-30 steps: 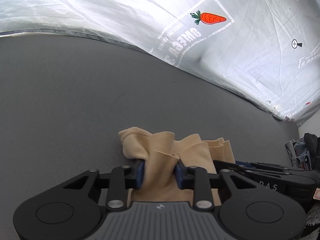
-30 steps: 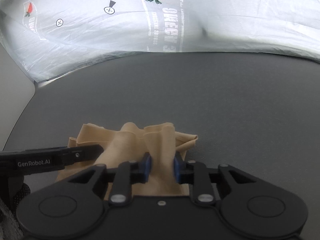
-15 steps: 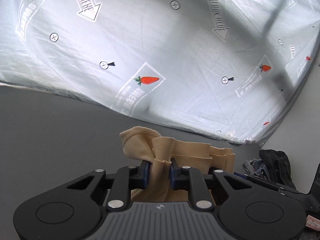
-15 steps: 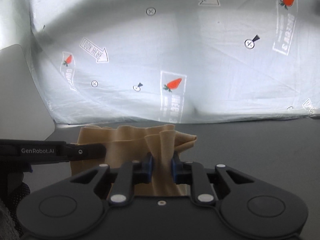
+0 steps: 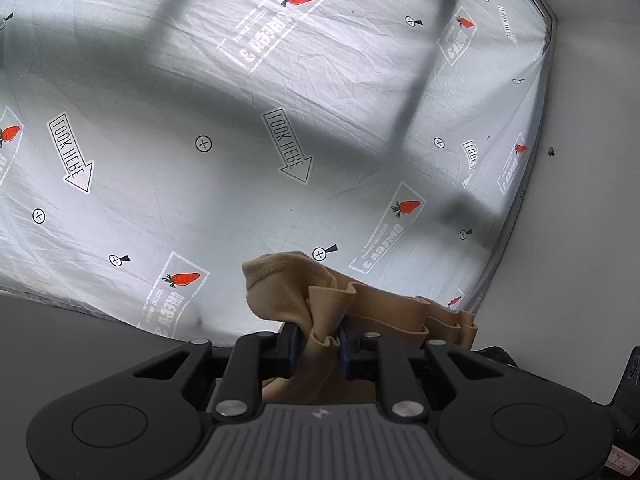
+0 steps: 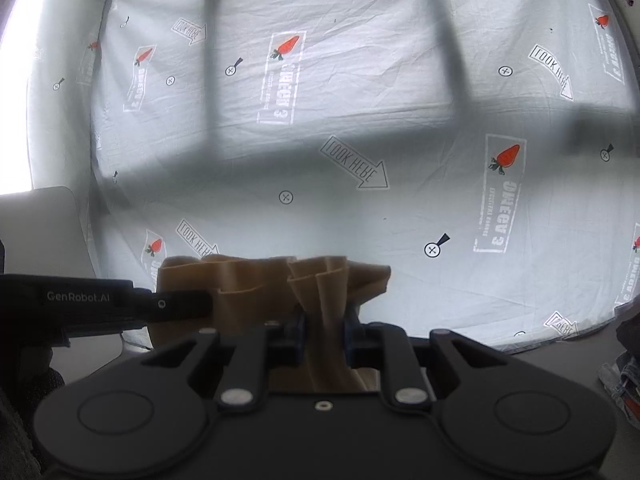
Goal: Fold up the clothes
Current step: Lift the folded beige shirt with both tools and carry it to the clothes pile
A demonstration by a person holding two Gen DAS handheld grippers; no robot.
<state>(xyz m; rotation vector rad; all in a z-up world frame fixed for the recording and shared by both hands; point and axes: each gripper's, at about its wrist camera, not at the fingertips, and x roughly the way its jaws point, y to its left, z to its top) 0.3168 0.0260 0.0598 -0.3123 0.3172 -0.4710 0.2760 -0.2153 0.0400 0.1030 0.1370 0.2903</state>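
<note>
A tan garment [image 5: 288, 292] hangs bunched in the air, held at two points along its top edge. My left gripper [image 5: 318, 338] is shut on a pleated fold of it, with a hemmed edge curling up to the left of the blue pads. In the right wrist view my right gripper [image 6: 324, 332] is shut on another gathered fold of the same tan garment [image 6: 248, 276]. My left gripper [image 6: 200, 303] shows there side-on at the left, clamped on the cloth. The lower part of the garment is hidden behind the gripper bodies.
A creased pale sheet [image 5: 240, 160] printed with carrots and arrows fills the background. The dark grey table top [image 5: 60, 320] shows at lower left. A pile of dark and denim clothes [image 6: 624, 372] lies at the right edge. A white wall [image 5: 592, 200] stands on the right.
Both grippers have risen and tilted up with the tan garment, lifting it off the grey table. The views now face the printed sheet. The left jaws have pinched tighter on the fold.
</note>
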